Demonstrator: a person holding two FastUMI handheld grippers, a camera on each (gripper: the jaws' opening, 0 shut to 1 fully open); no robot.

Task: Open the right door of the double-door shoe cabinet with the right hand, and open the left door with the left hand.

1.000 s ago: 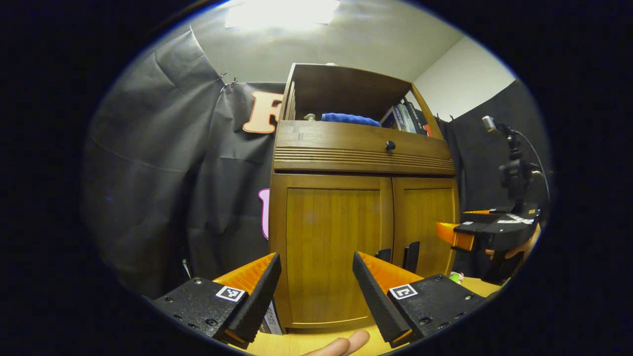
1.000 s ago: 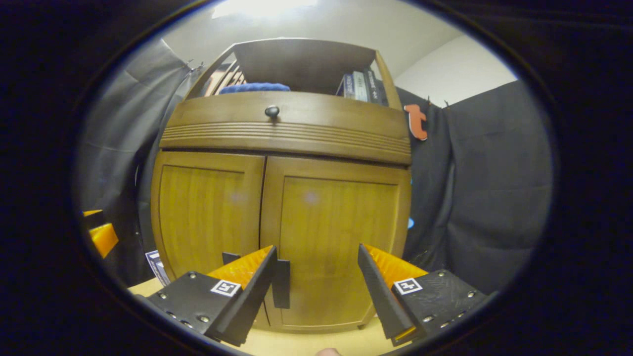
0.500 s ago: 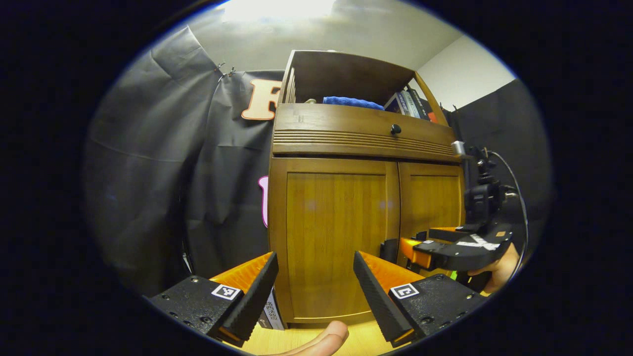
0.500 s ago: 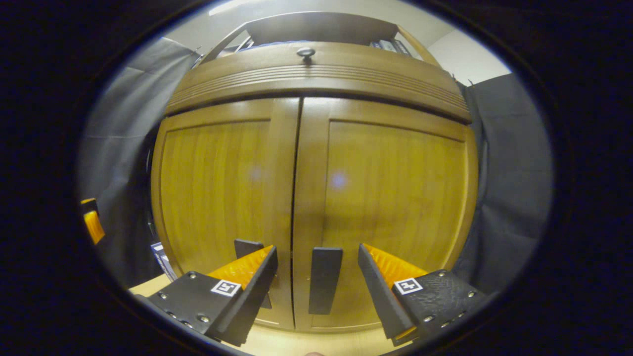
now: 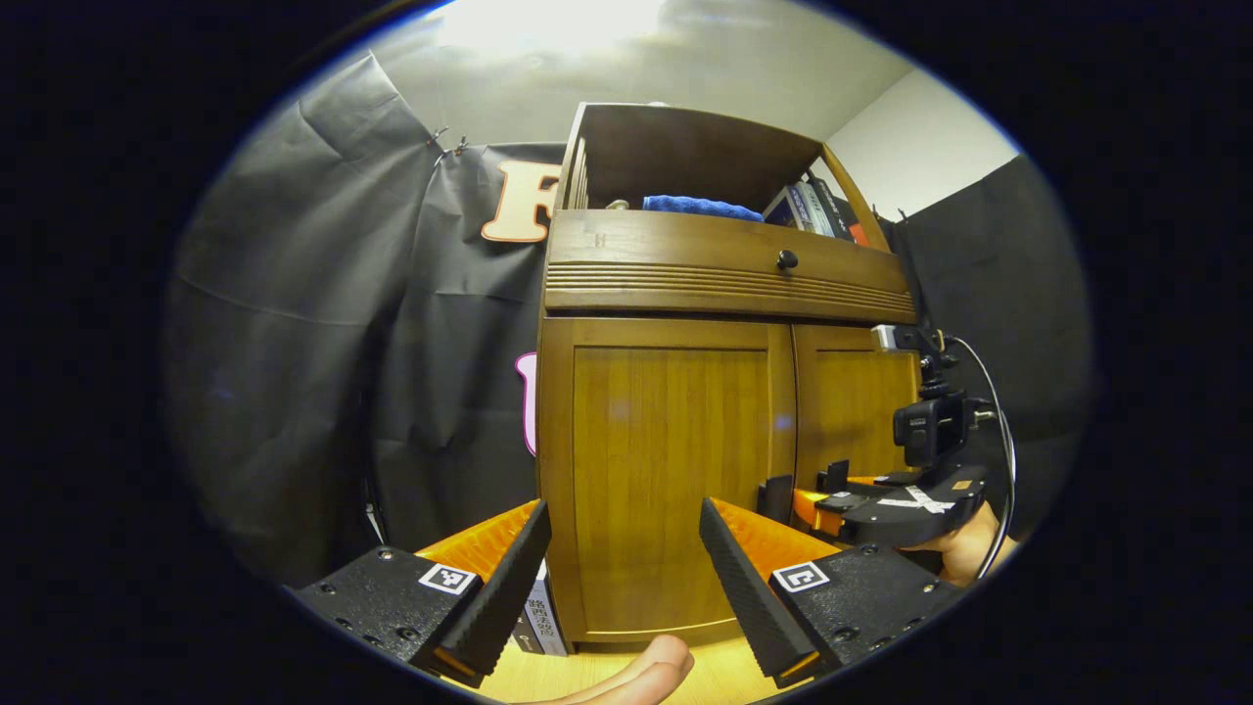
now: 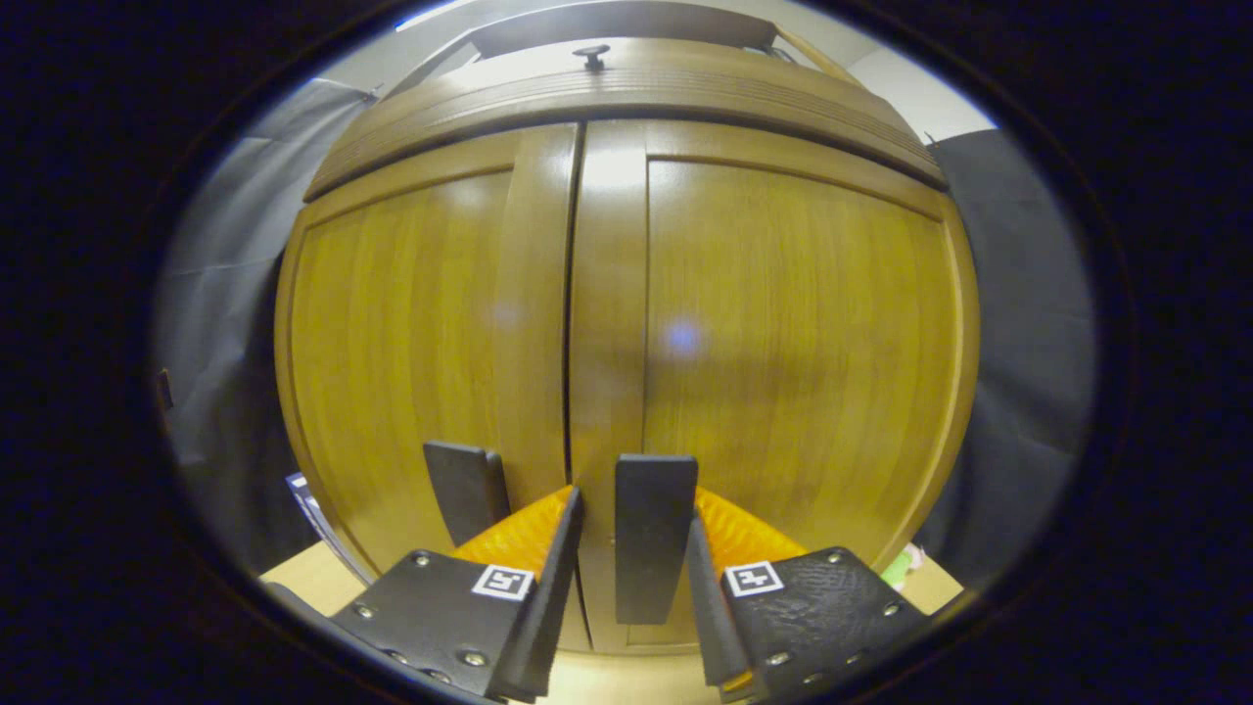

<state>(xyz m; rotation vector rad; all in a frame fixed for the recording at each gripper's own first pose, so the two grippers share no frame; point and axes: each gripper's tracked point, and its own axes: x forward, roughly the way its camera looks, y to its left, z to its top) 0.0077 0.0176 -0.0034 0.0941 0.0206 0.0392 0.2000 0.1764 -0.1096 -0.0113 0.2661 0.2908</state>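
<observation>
Shoe cabinet, wooden, double-door — both doors closed, meeting at a central seam.

Right door handle: dark flat bar, long axis vertical, mounted just right of the seam, low on the right door. It stands between the fingers of the right gripper, dead ahead of it; the jaws are narrowed around the bar, though whether both pads actually press on it cannot be told. Judged step: grasp, then pull outward so the door swings on its far-side hinge.

Left door handle: matching vertical bar, just left of the seam on the left door. The left gripper hangs released, jaws spread wide, well back from the cabinet and facing the left door's panel; its handle lies ahead and to its right. The right gripper is the nearer one to its target.

Around the cabinet: drawer knob above the doors, blue cloth and books on the open top shelf. A fingertip shows below the left gripper.

Obstruction: the right gripper, close beside the left handle, may crowd the left approach.
</observation>
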